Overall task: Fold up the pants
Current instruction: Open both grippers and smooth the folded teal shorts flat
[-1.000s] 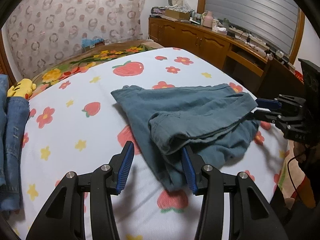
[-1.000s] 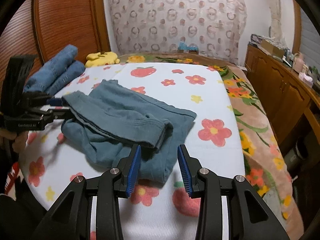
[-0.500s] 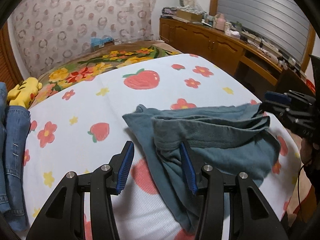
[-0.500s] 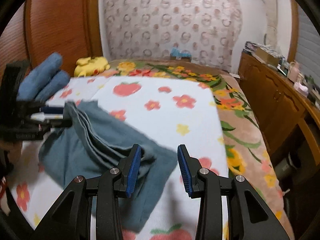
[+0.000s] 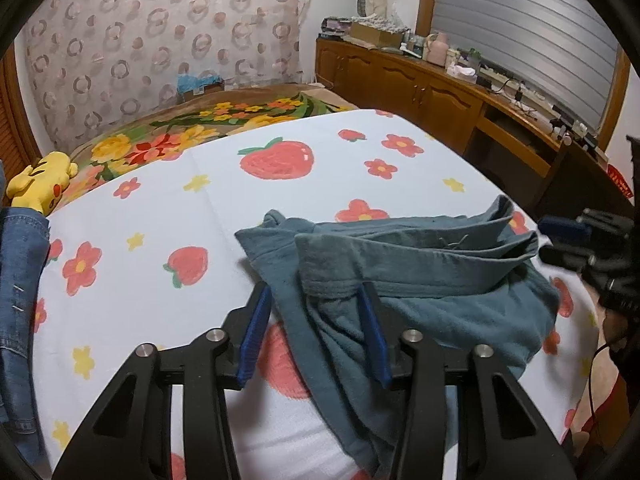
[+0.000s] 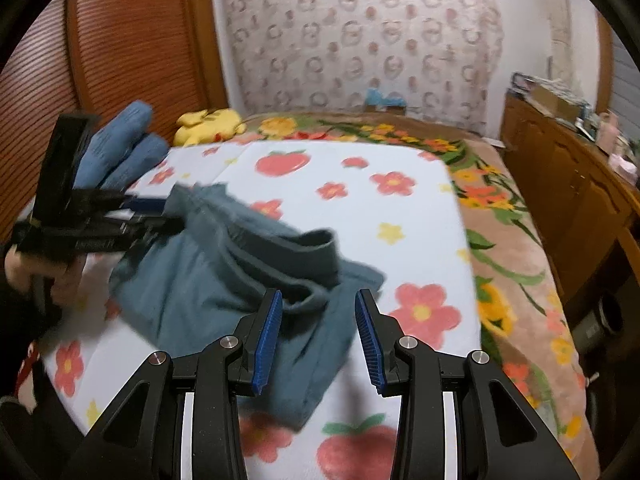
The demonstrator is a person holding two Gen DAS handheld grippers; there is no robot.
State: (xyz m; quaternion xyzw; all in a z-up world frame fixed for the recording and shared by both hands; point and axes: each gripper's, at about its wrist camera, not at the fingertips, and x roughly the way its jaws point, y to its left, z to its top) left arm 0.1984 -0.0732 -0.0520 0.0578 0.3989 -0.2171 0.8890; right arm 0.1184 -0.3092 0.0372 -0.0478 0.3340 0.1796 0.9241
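The teal pants [image 5: 420,280] lie partly folded and bunched on the strawberry-print bed sheet [image 5: 160,208]. My left gripper [image 5: 314,340] straddles their near folded edge. Its jaws are closing, with cloth between them. The right pad touches the fabric, while a strip of sheet shows beside the left pad. From the right wrist view, my left gripper [image 6: 168,214] sits at the pants' [image 6: 208,280] raised left edge. My right gripper [image 6: 318,336] stands open over the opposite folded edge, its pads apart. In the left wrist view, my right gripper [image 5: 556,242] reaches the cloth from the right.
Folded blue jeans [image 5: 20,280] and a yellow plush toy [image 5: 40,184] lie along the bed's left side. A wooden cabinet [image 5: 420,88] laden with items runs along the right wall. A wooden slatted door [image 6: 120,40] stands behind the jeans [image 6: 120,148]. A hand [image 6: 24,268] holds my left gripper.
Both grippers have shifted along the bed. The pants' upper layer has bunched up and risen between them. My left gripper's jaws have narrowed around the cloth edge.
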